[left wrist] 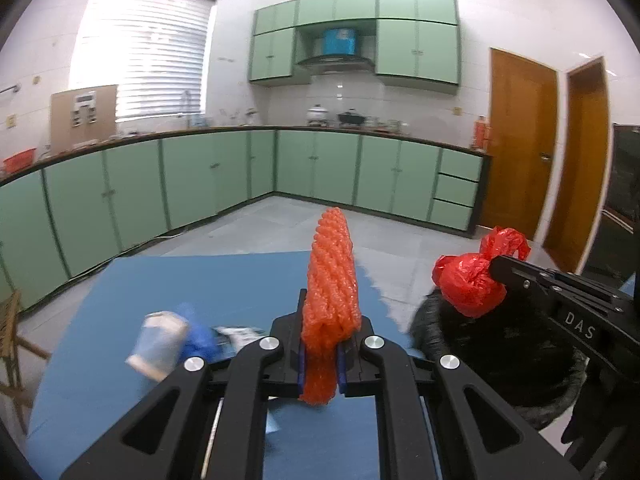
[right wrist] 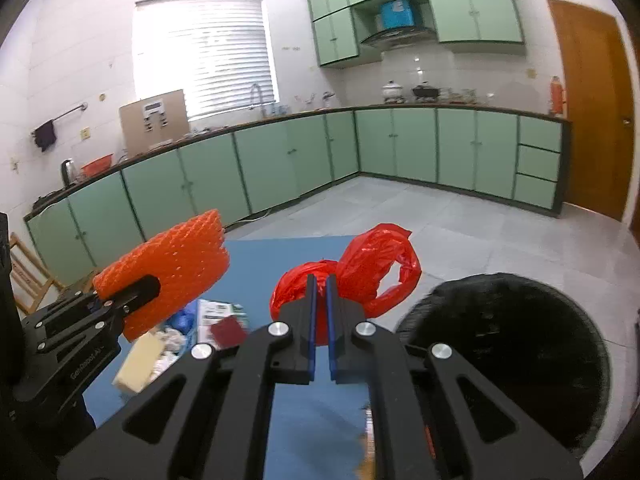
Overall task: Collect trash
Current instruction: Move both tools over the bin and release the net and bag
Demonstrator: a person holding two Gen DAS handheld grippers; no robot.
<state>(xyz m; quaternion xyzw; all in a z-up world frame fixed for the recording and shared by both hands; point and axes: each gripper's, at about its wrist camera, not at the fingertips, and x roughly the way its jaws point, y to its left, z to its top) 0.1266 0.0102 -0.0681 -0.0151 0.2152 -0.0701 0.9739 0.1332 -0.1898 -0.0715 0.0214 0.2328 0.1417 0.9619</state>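
While both cameras look out over the same blue desk (left wrist: 168, 288), each one catches stuff the other misses. The left wrist view shows the left tongs (left wrist: 320, 344) clamped tight on an orange foam net sleeve (left wrist: 330, 280), which sticks up toward 12 o'clock edge-on like a knobbly, bumpy tube. From the right wrist view the same sleeve (right wrist: 172, 268) shows its broad flat face instead, a diamond-mesh pad off at 9 o'clock, with the left tongs (right wrist: 132, 296) side-on.

The right tongs (right wrist: 320, 320) are squeezed shut on a red plastic bag (right wrist: 360, 276), thin and crinkly, one loop handle flaring open toward 1 o'clock. In the left view that bag (left wrist: 468, 284) sits at 3 o'clock as a knotted, scrunched ball pinched at the tip of the right tongs (left wrist: 500, 268), hanging over the bin.

The bin (right wrist: 512, 352) is round, lined with a black bag, and sits off the desk's edge at 3 o'clock in the right view, showing its whole dark mouth; the left view only catches part of its rim (left wrist: 432, 312).

Left on the desk: a paper cup (left wrist: 160, 344) lying on its side, something crumpled and blue (left wrist: 200, 340), and a printed carton (right wrist: 220, 316), all blurry.
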